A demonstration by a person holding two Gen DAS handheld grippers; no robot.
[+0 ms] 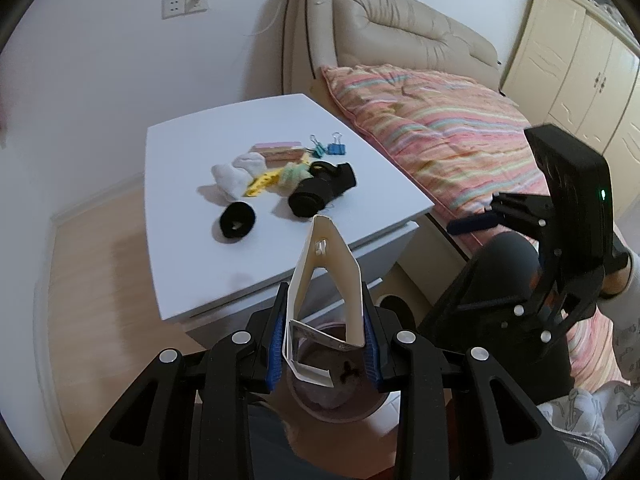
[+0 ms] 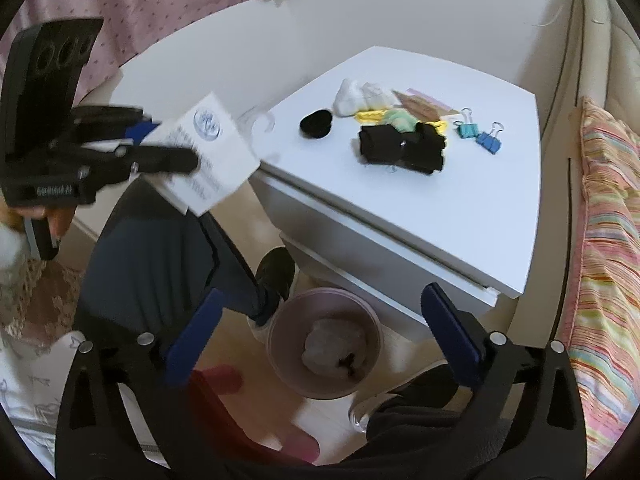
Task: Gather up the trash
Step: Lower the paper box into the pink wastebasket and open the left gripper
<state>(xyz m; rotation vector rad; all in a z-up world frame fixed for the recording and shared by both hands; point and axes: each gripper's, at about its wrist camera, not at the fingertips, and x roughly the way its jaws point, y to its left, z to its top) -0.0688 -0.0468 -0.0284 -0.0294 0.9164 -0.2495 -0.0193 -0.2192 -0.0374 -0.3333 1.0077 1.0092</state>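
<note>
Left gripper (image 1: 326, 350) clamps the carton (image 1: 326, 280) — right gripper (image 2: 320, 336) gapes empty above the bin (image 2: 324, 344).

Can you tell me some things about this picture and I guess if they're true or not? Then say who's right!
1. The left tongs hold a white box. True.
2. The right tongs hold a sock. False: they are open, with nothing between them.
3. The bin is on the table. False: it stands on the floor, beside the table.
4. Two clips lie on the table. True: one teal, one blue.
5. The bin is empty. False: a crumpled white wad lies inside.
</note>
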